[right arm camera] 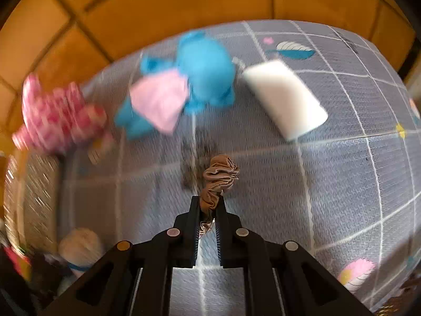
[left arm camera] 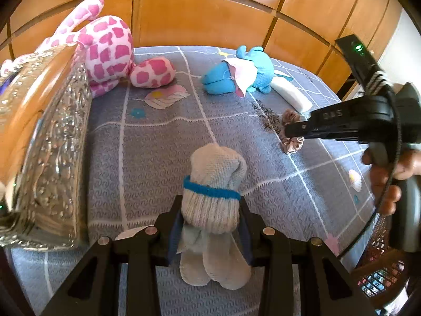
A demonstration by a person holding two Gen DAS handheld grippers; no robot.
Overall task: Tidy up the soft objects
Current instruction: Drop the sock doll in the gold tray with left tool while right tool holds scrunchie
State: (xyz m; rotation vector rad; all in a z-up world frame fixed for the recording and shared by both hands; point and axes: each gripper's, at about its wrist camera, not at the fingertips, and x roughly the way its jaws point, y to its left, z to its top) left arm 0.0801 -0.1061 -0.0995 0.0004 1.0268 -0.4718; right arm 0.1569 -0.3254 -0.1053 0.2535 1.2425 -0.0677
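A rolled sock bundle (left arm camera: 213, 205) is clamped in the left hand-held gripper (left arm camera: 210, 226) above the bed (left arm camera: 158, 142), and a tan scrunchie (right arm camera: 218, 181) is pinched in the nearly closed right hand-held gripper (right arm camera: 208, 210), probably for sorting toward the silver box (left arm camera: 58, 152).

The left gripper (left arm camera: 210, 221) has its fingers (left arm camera: 173, 226) clamped on a rolled sock (left arm camera: 214, 184); the right gripper (right arm camera: 208, 210) pinches a scrunchie (right arm camera: 218, 176), fingers nearly together.

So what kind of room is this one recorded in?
Probably a bedroom. The work surface looks like a bed with a patterned grey bedspread, wooden wardrobe-style panels stand behind it, and plush toys lie on it: a pink giraffe and a blue one.
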